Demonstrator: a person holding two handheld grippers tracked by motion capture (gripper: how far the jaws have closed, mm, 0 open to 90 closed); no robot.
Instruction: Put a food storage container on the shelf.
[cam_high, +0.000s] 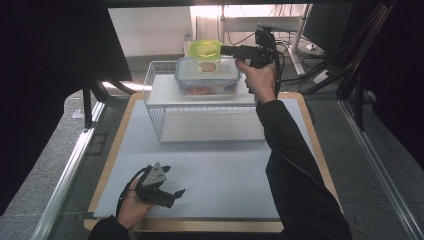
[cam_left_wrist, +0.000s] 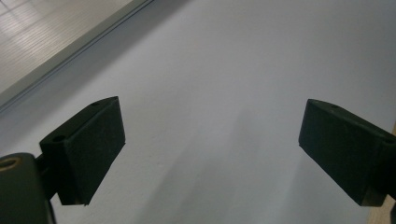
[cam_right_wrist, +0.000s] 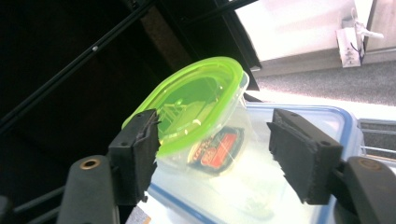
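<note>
In the high view, the right gripper (cam_high: 227, 50) is at the upper centre of the frame, reaching toward a small clear tub with a green lid (cam_high: 205, 52). The tub sits on top of a larger blue-rimmed food container (cam_high: 207, 80), which rests on the white top shelf of a wire rack (cam_high: 200, 107). In the right gripper view the jaws stand apart, released, one on each side of the tub (cam_right_wrist: 201, 116); whether either pad touches it is unclear. The left gripper (cam_high: 167, 194) lies at the lower left on the grey table mat (cam_high: 225, 170), its jaws wide open over bare mat (cam_left_wrist: 210, 70).
</note>
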